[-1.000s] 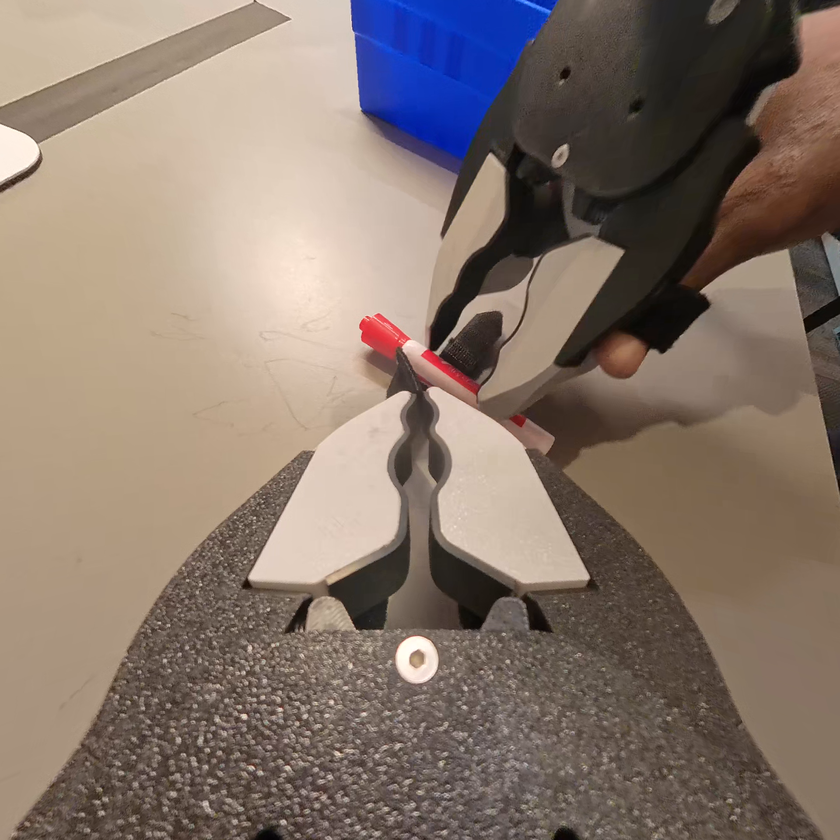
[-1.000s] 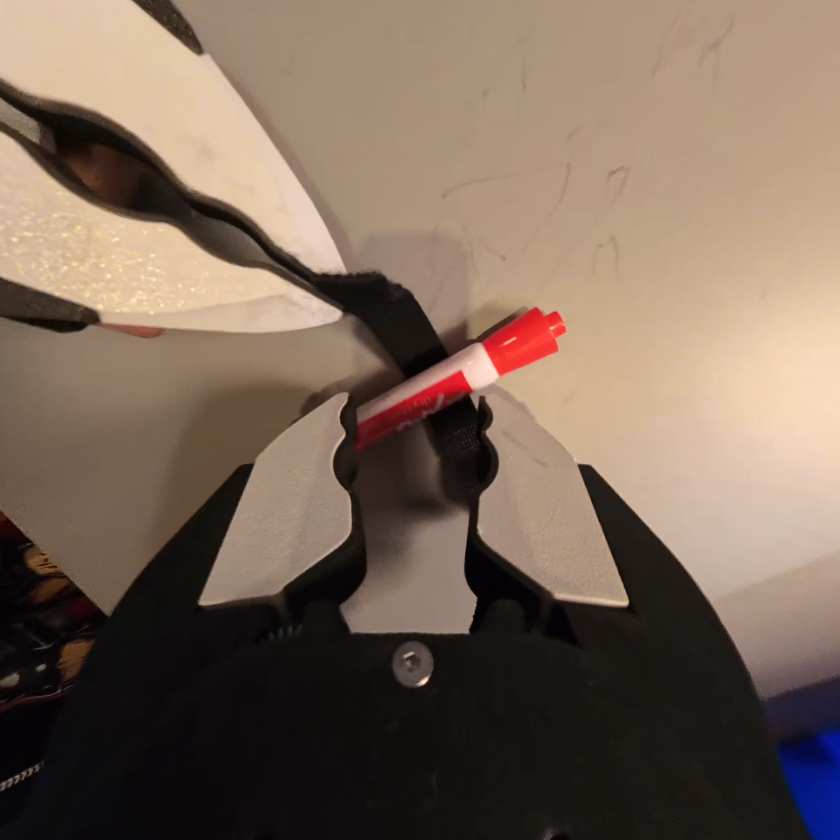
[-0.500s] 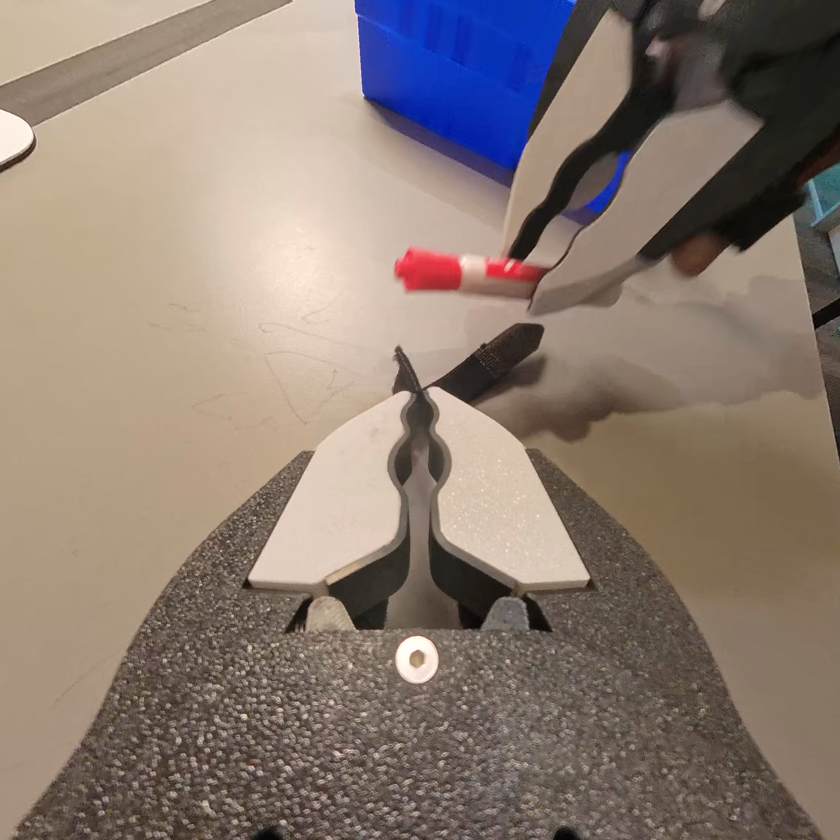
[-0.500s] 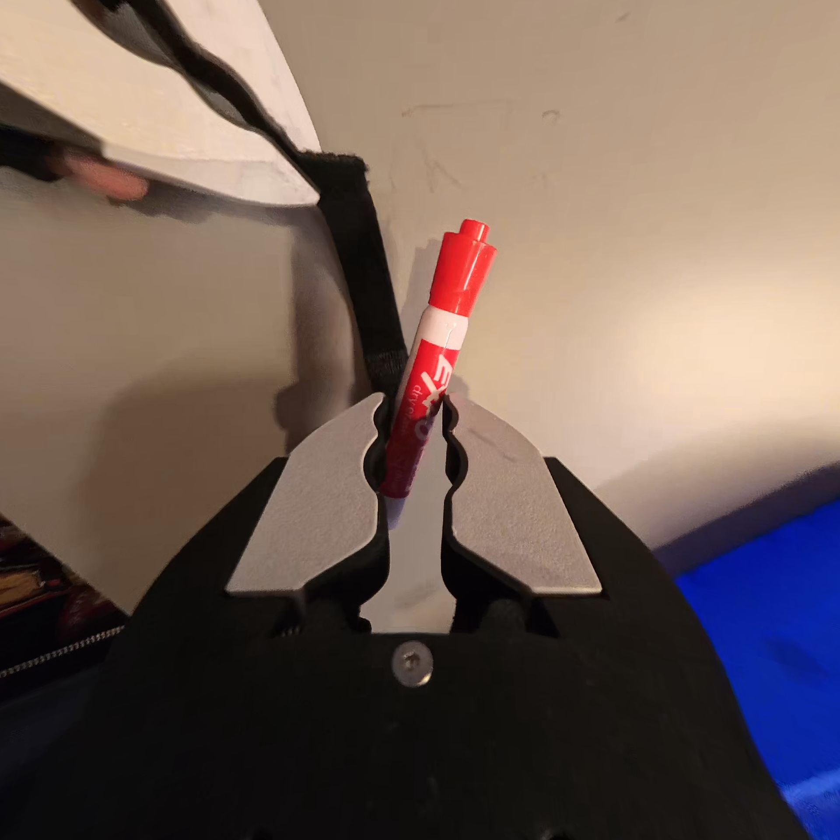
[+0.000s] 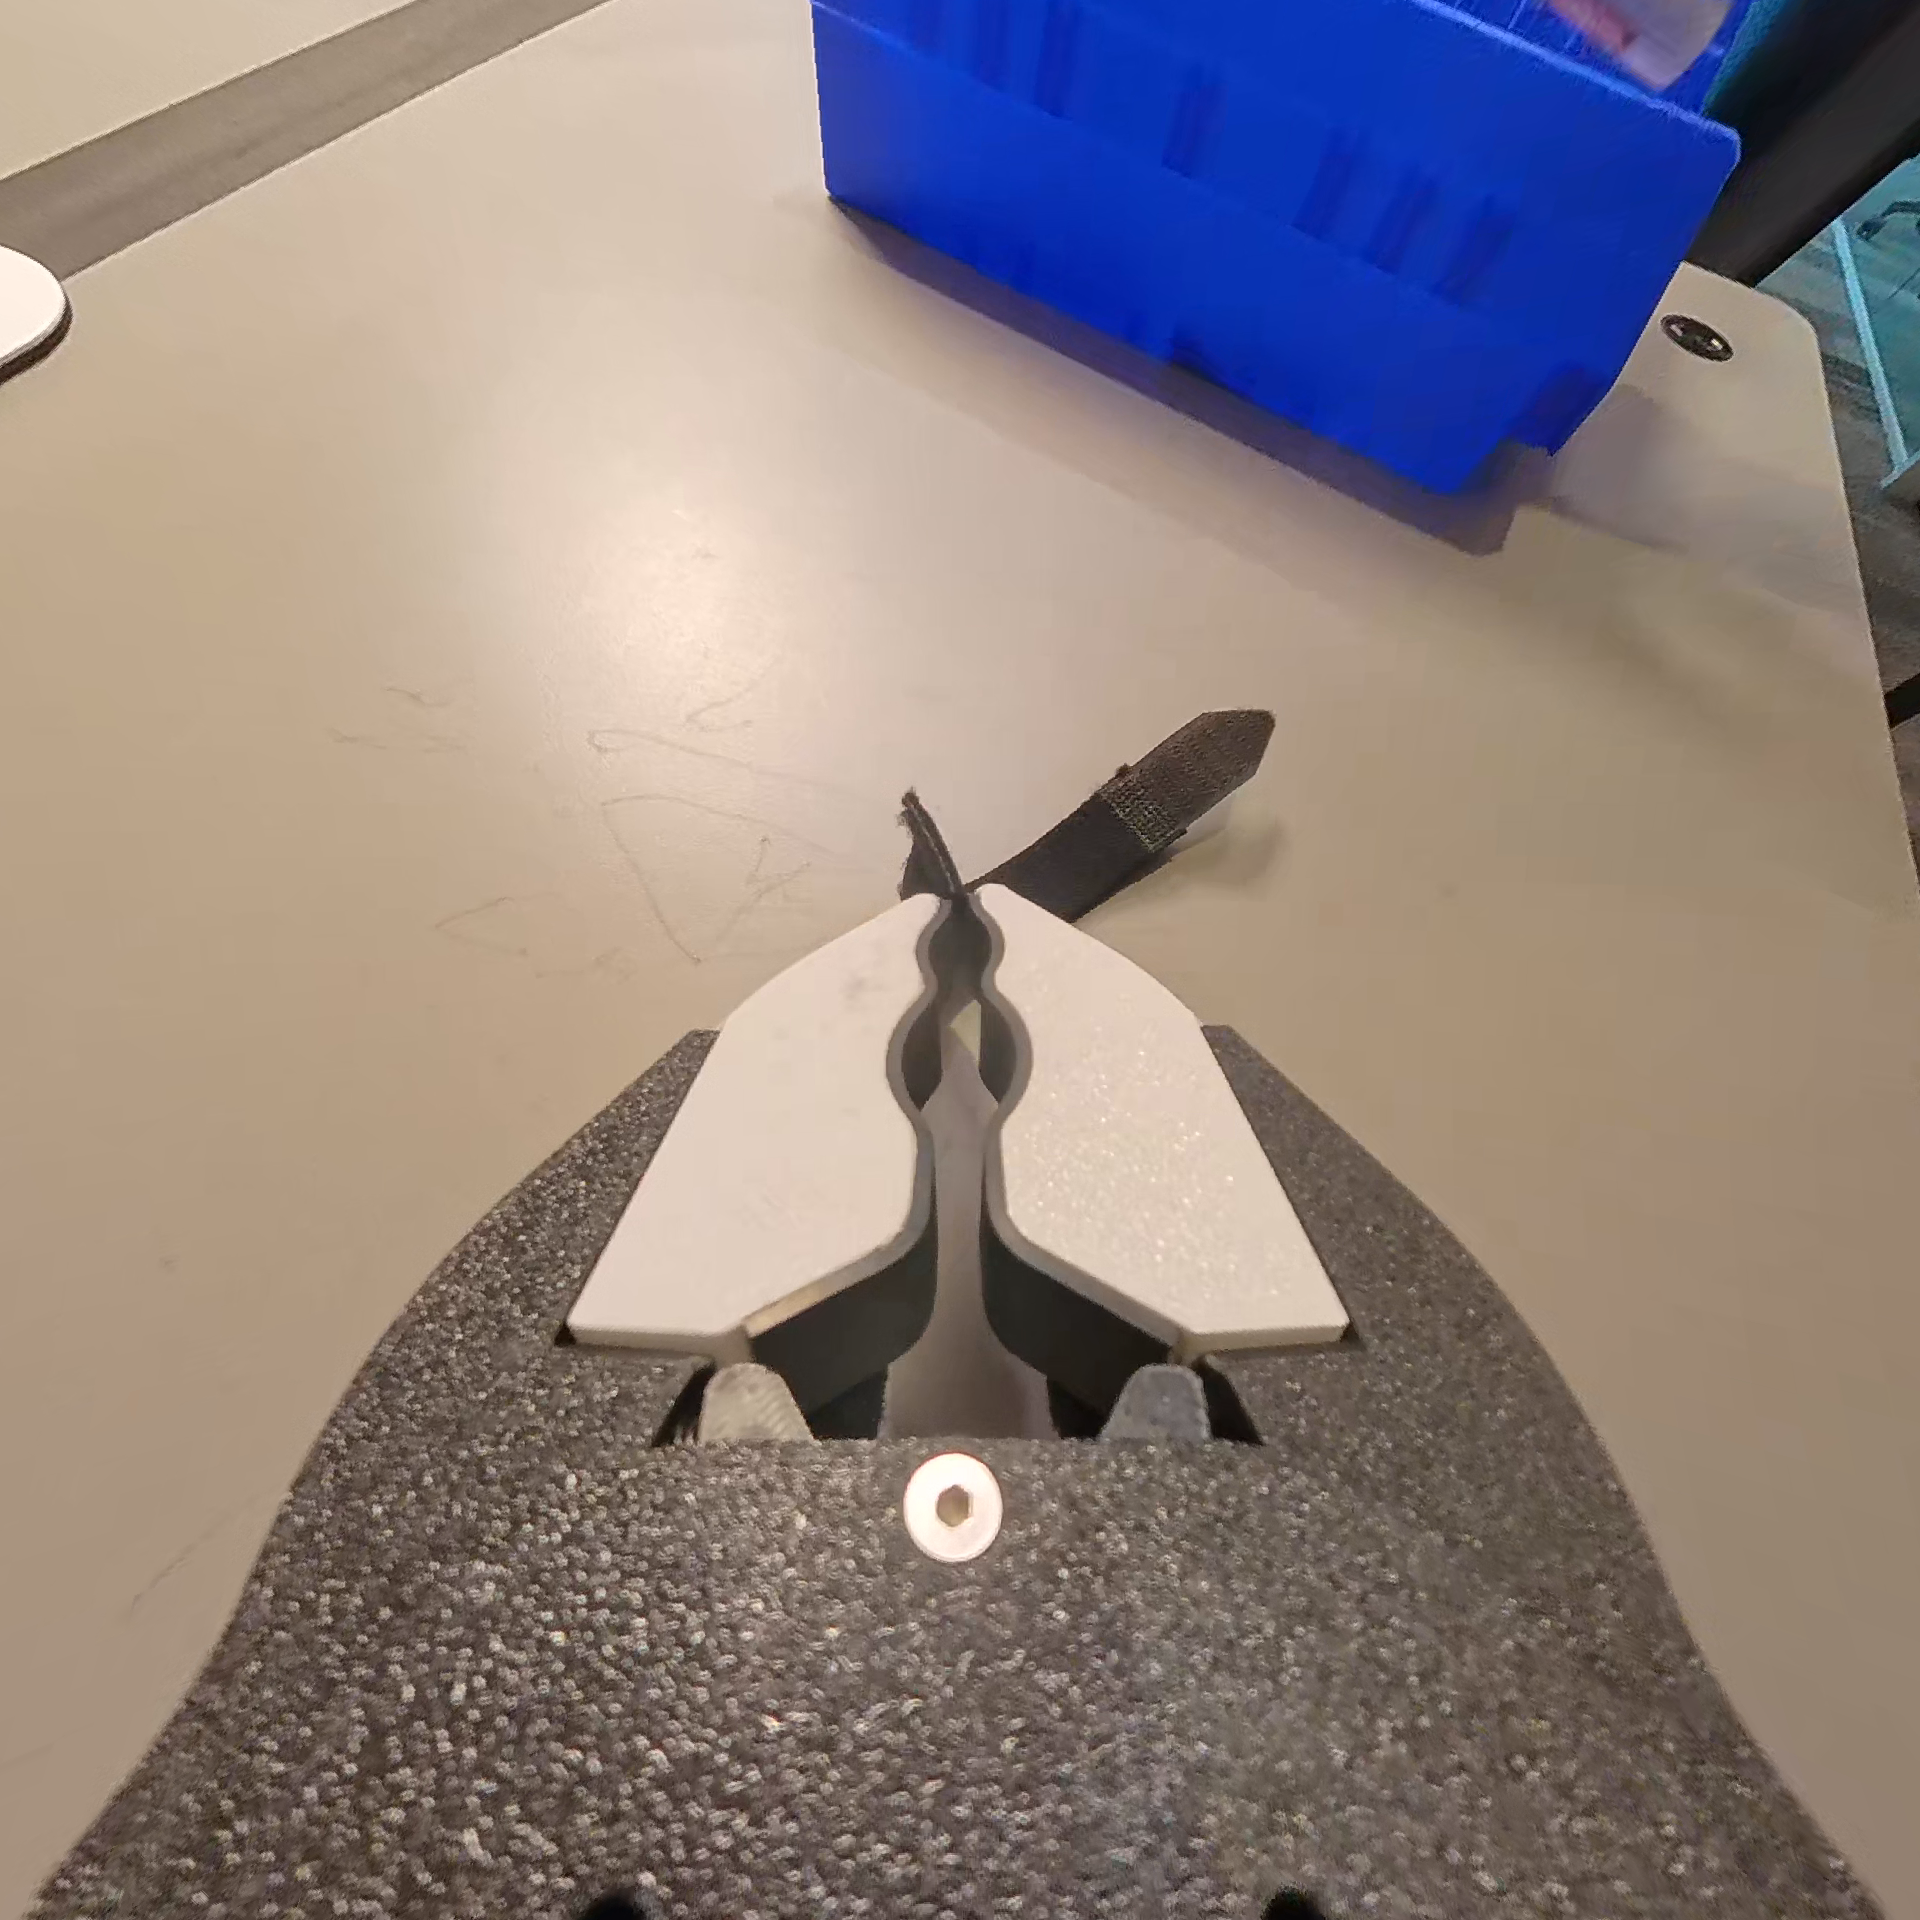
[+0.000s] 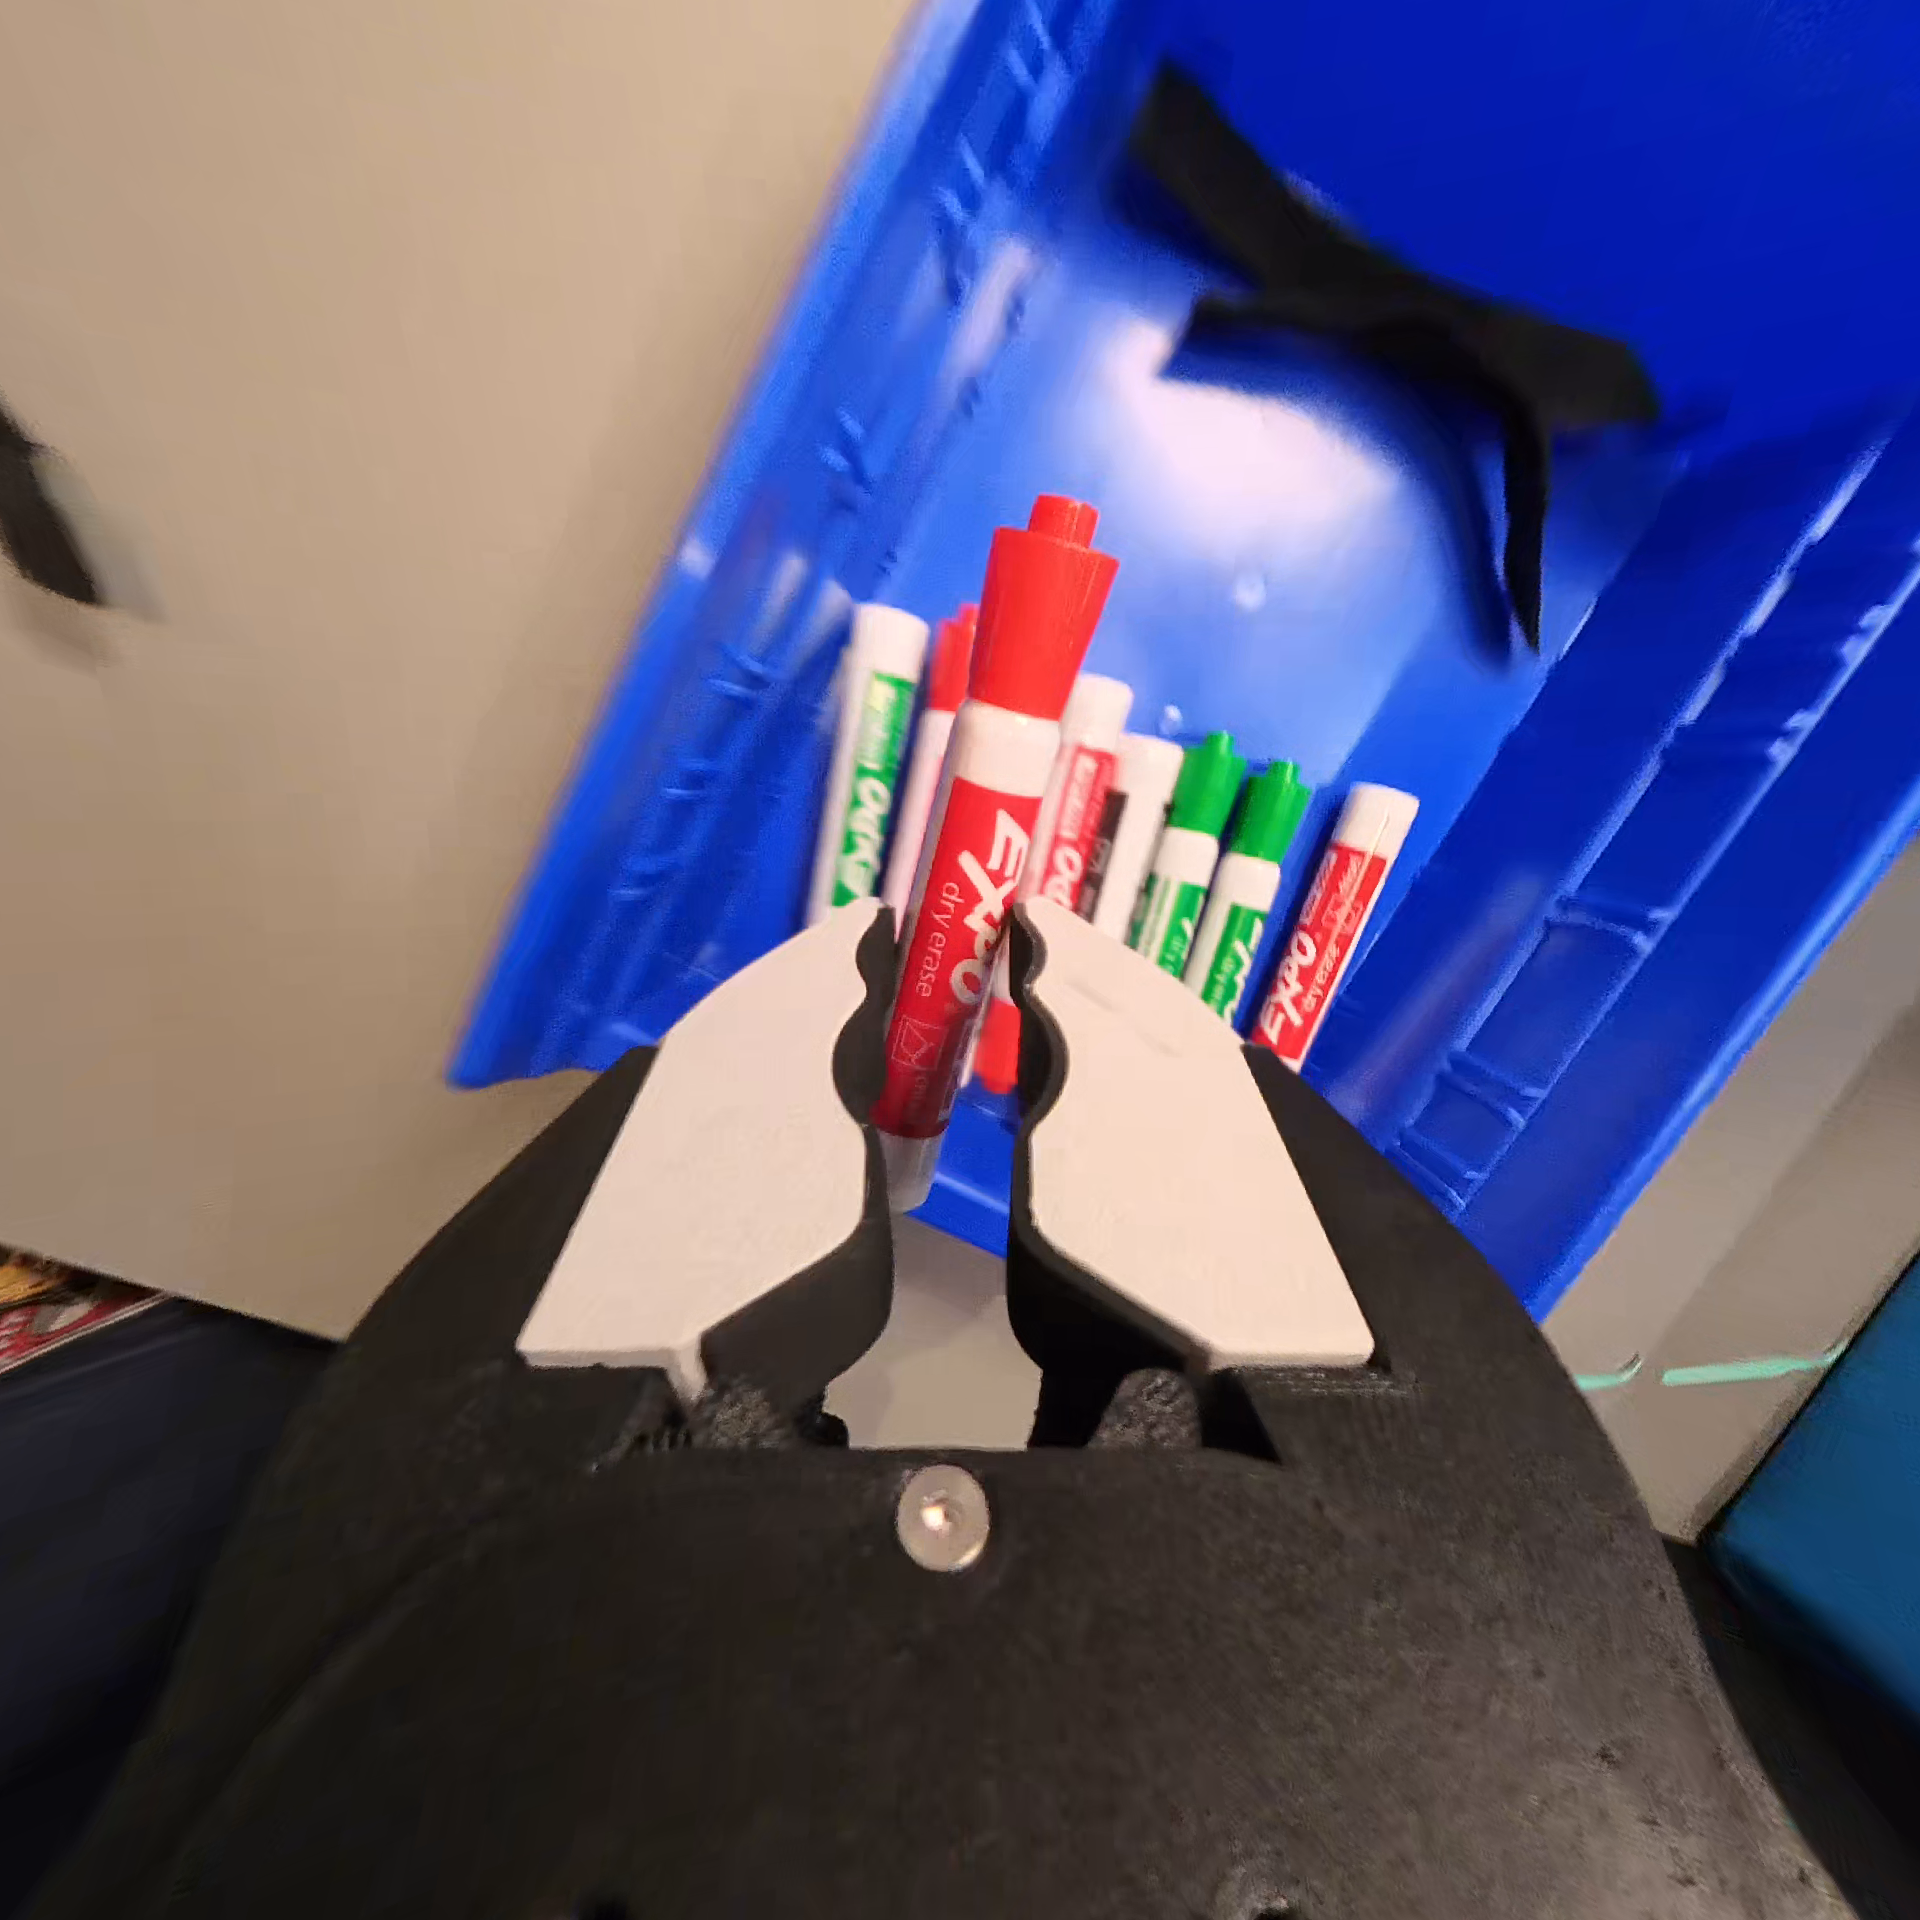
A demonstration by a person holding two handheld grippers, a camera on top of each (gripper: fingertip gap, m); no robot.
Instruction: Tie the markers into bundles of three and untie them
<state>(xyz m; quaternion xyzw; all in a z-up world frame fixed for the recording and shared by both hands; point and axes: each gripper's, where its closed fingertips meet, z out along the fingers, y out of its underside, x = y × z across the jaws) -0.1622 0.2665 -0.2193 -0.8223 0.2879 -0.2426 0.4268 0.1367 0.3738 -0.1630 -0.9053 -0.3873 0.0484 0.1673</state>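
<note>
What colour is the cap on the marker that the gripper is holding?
Red. The cap tops the marker held in the right gripper; the right wrist view shows it best.

The beige surface [image 5: 520, 520] lies bare and wide to the left and ahead of the left gripper [image 5: 957, 906], whose jaws are pinched on a black strap [image 5: 1143, 821] trailing right. The blue bin [image 5: 1247, 229] blocks the far right. Inside the bin [image 6: 1558, 935], loose markers [image 6: 1226, 862] crowd the near end beside the red marker [image 6: 987, 831] in the right gripper [image 6: 951, 925]; another dark strap [image 6: 1403, 312], blurred, seems to occupy the far end, with bare floor between.
</note>
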